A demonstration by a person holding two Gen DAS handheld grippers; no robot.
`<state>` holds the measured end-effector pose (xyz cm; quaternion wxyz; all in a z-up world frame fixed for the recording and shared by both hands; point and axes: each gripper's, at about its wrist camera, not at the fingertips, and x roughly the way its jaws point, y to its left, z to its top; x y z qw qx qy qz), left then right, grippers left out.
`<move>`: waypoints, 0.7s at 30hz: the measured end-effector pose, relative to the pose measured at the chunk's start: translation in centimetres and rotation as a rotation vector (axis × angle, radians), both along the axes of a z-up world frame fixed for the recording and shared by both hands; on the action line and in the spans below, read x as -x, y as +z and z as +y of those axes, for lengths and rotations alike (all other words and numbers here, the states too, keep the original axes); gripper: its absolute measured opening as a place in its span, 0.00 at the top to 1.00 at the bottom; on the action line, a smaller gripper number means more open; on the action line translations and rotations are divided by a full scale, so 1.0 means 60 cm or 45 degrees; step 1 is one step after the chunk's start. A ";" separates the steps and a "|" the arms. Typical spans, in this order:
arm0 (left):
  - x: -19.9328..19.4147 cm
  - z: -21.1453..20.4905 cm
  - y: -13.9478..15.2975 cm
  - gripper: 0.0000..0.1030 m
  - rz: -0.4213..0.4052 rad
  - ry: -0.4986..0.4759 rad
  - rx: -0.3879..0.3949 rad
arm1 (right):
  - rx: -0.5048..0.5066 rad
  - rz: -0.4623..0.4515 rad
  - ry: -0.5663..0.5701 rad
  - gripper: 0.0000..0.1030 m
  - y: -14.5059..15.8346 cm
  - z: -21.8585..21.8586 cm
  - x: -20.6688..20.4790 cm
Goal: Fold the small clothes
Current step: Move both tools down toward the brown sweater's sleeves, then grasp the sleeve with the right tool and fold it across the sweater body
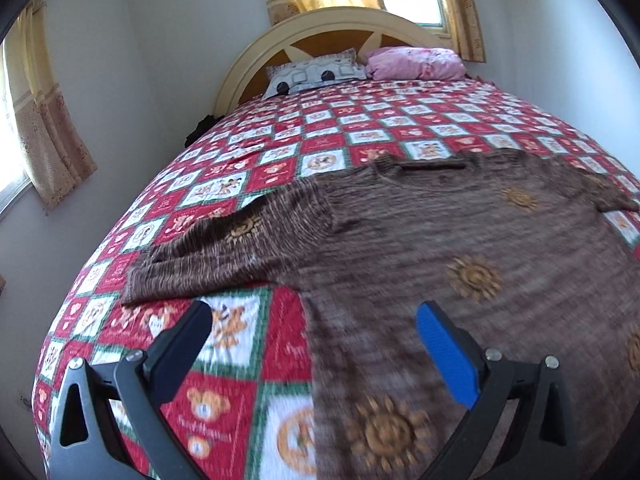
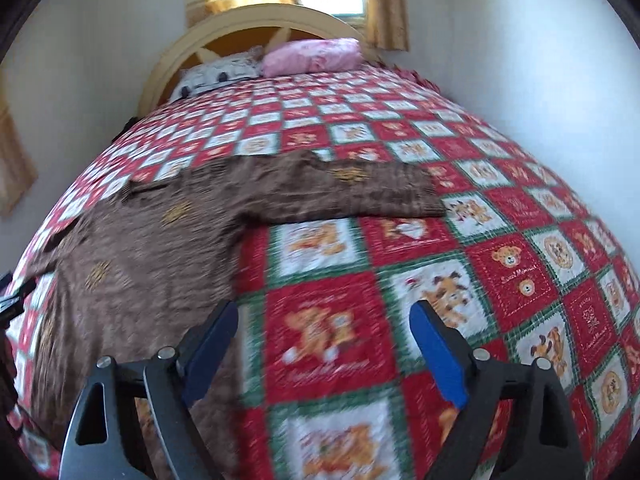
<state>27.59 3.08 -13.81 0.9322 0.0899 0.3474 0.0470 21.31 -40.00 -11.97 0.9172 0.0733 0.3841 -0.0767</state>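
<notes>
A brown knitted top [image 1: 420,240] with orange sun motifs lies spread flat on the bed, its sleeves out to both sides. My left gripper [image 1: 312,312] is open above the garment's left lower edge, under the left sleeve [image 1: 208,256], with nothing between its fingers. In the right wrist view the same top [image 2: 152,248] fills the left half, its right sleeve [image 2: 360,192] stretched across the quilt. My right gripper [image 2: 324,312] is open just right of the garment's side edge, over bare quilt, holding nothing.
The bed carries a red, white and green patchwork quilt [image 1: 248,152] with bear pictures. A grey patterned pillow [image 1: 316,74] and a pink pillow [image 1: 416,64] lie against the cream headboard [image 1: 256,56]. White walls and curtained windows close in on both sides.
</notes>
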 end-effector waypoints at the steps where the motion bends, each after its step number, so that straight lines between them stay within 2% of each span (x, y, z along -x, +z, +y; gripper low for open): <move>1: -0.013 0.004 -0.003 0.00 0.009 0.011 -0.003 | -0.011 0.005 -0.013 0.21 -0.003 -0.013 -0.011; 6: -0.056 0.028 -0.021 0.00 0.030 0.075 -0.015 | -0.077 0.031 -0.078 0.39 -0.017 -0.079 -0.060; 9: -0.078 0.048 -0.040 0.00 0.081 0.113 0.026 | -0.105 0.018 -0.149 0.40 -0.022 -0.122 -0.086; 12: -0.091 0.059 -0.056 0.00 0.102 0.149 0.024 | -0.125 0.013 -0.206 0.47 -0.028 -0.157 -0.112; 16: -0.103 0.060 -0.072 0.00 0.125 0.170 0.028 | -0.154 0.026 -0.256 0.47 -0.042 -0.193 -0.141; 21: -0.117 0.068 -0.082 0.00 0.154 0.176 0.115 | -0.206 0.047 -0.313 0.47 -0.060 -0.235 -0.177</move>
